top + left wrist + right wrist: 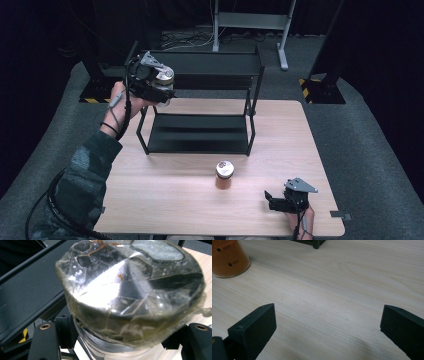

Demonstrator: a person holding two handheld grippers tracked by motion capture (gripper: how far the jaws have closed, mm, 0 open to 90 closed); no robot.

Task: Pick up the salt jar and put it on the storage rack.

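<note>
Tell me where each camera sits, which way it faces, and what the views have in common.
High view: fixed above the person's side, facing forward and down on the table and black rack; forearms, left gripper and right gripper show.
Left gripper view: rides the left gripper, facing the wrapped jar it clamps, rack behind; its jaws show.
Right gripper view: rides the right gripper, low over the table, its open jaws showing.
Shared: the orange jar stands in the high view and the right gripper view.
</note>
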